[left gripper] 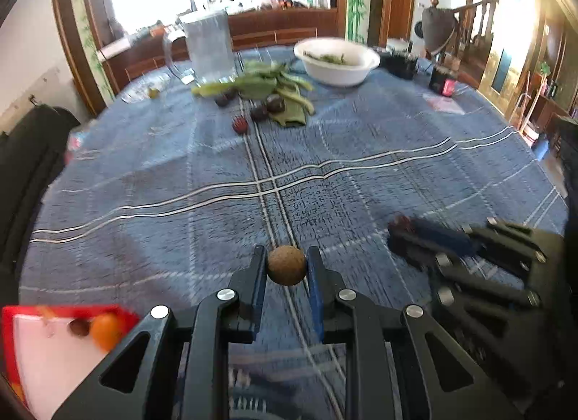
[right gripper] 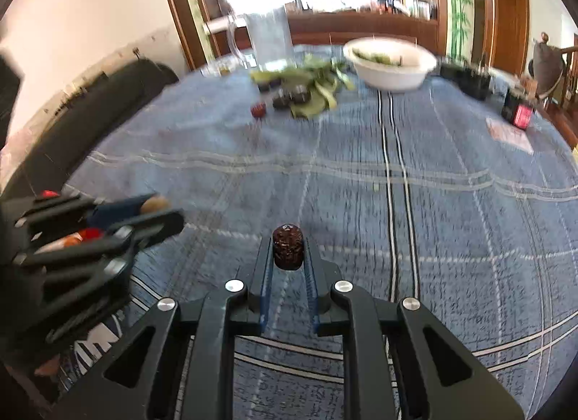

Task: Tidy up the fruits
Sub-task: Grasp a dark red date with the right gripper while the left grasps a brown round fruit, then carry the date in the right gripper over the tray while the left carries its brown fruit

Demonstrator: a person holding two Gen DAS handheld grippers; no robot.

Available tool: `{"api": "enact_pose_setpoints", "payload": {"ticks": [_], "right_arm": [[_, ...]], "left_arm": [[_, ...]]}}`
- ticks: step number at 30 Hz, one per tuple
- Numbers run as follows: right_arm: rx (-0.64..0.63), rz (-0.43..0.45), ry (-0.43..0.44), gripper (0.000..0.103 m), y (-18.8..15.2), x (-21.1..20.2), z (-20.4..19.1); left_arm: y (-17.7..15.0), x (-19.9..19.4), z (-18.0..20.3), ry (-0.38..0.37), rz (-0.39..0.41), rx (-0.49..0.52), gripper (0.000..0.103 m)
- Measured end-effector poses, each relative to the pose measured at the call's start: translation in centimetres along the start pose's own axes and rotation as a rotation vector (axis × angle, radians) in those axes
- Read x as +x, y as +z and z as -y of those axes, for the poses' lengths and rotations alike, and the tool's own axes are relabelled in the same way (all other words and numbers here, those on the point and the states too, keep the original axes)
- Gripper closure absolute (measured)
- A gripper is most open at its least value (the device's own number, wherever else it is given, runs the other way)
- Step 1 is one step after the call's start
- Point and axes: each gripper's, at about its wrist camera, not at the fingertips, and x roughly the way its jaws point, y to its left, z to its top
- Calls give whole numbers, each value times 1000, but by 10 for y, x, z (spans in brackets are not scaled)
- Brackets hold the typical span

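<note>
While both tools are closed on fruit above the blue plaid desk (left gripper: 361, 174), each carries 1 piece at its fingertips. Left tool (left gripper: 287, 266): grips 1 round brown fruit (left gripper: 286, 265), rough and matte, pinched between the 2 blue-padded fingers. Right tool (right gripper: 288, 252): grips 1 dark fruit (right gripper: 287, 252), reddish-black, bumpy, squat and cylindrical in outline, held between its 2 fingers. Just left of the left tool, 1 red-rimmed tray (left gripper: 21, 315) with a white floor holds 1 orange fruit (left gripper: 105, 330) and 1 small dark fruit (left gripper: 78, 327) touching it. At the far side of the desk: 1 pile of green leaves (left gripper: 278, 86) with several dark fruits among it, count uncertain through blur; 1 red spiky fruit (left gripper: 240, 124) near the pile; 1 white bowl (left gripper: 336, 60); 1 clear jug (left gripper: 209, 48).
</note>
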Motion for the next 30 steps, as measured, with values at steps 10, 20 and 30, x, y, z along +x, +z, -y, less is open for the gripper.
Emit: {"api": "enact_pose_setpoints", "payload": {"ticks": [10,20,30], "right_arm": [[-19,155,43,85,1,-27,-15],[-110,144,133,84,-12,-46,-97],[-239,117,293,84,-40,-61,-199]], "left_arm": [[-42,-95,-25,123,172,-50,82],[-78,-131,-82,250,218,-135,83],[-114,-135,-121,311,201,-217,82]]}}
